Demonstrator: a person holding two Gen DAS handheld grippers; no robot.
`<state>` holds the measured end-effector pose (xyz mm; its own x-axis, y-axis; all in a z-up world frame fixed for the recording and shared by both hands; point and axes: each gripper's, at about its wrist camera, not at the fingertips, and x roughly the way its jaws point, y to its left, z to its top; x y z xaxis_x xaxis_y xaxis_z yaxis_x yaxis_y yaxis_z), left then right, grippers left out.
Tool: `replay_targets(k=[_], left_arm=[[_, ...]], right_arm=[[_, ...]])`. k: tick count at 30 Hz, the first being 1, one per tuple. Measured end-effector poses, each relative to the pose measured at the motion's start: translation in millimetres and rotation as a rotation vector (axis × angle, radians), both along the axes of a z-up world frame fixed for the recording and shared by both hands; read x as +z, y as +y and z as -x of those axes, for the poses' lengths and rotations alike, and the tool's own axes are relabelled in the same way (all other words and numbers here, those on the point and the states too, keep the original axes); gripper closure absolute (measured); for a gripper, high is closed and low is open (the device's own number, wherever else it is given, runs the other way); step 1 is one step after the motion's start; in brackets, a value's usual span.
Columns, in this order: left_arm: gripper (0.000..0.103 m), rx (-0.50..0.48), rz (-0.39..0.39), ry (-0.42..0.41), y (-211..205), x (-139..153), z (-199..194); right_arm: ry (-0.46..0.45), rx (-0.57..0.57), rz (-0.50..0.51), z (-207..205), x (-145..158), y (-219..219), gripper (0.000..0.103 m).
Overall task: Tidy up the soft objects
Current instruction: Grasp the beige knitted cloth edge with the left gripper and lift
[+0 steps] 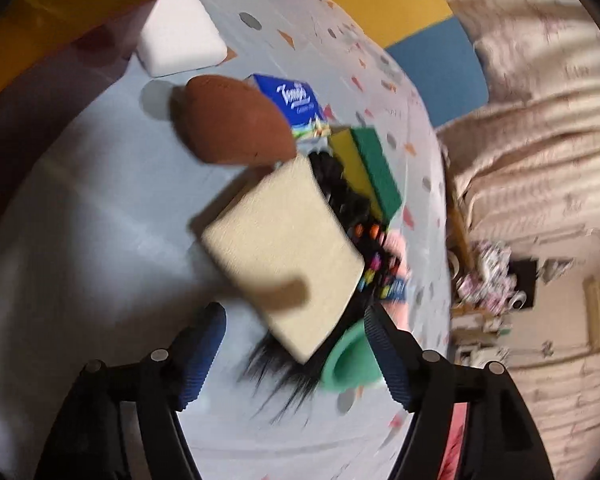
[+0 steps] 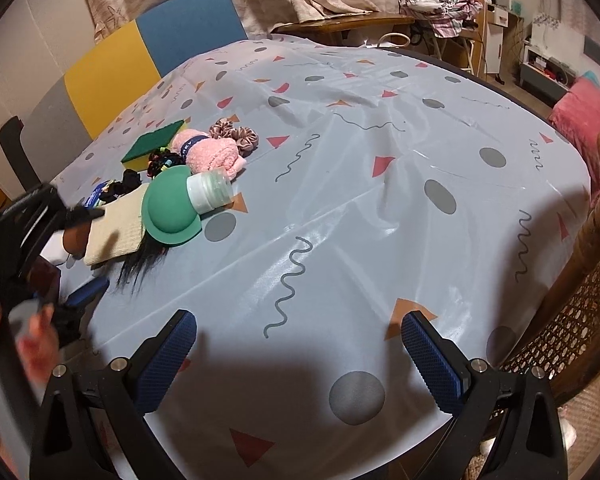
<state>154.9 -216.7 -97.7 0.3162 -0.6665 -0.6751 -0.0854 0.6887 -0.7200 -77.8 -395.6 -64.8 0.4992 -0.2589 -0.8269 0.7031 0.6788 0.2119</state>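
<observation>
A beige sponge (image 1: pixel 284 256) lies on a pile of soft things just ahead of my open left gripper (image 1: pixel 296 356), not held. It also shows in the right wrist view (image 2: pixel 118 228). Around it lie a brown football-shaped ball (image 1: pixel 232 120), a black hair piece (image 1: pixel 284 380), a green hat-shaped cap (image 2: pixel 170 210), a green-and-yellow scouring sponge (image 2: pixel 154 144), a pink rolled cloth (image 2: pixel 210 154) and scrunchies (image 2: pixel 236 132). My right gripper (image 2: pixel 300 360) is open and empty over bare tablecloth, well right of the pile.
A white foam block (image 1: pixel 180 28) and a blue tissue pack (image 1: pixel 296 100) lie beyond the ball. The patterned tablecloth (image 2: pixel 380 200) covers the table. A wicker chair (image 2: pixel 580 300) stands at the right edge. A yellow and blue chair back (image 2: pixel 140 52) is behind the table.
</observation>
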Motion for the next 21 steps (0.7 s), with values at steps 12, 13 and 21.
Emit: replay_targets(k=[12, 13, 21], left_arm=[[0.09, -0.029, 0.178, 0.039, 12.1, -25.6, -13.6], [0.09, -0.034, 0.18, 0.022, 13.4, -20.6, -10.2], [0.091, -0.13, 0.212, -0.126, 28.6, 34.5, 18.8]], right_arm=[[-0.003, -0.008, -0.031, -1.2, -7.2, -5.3, 0.0], [-0.014, -0.004, -0.024, -2.2, -5.9, -5.6, 0.0], [-0.117, 0.078, 0.1, -39.3, 12.1, -4.9, 0.0]])
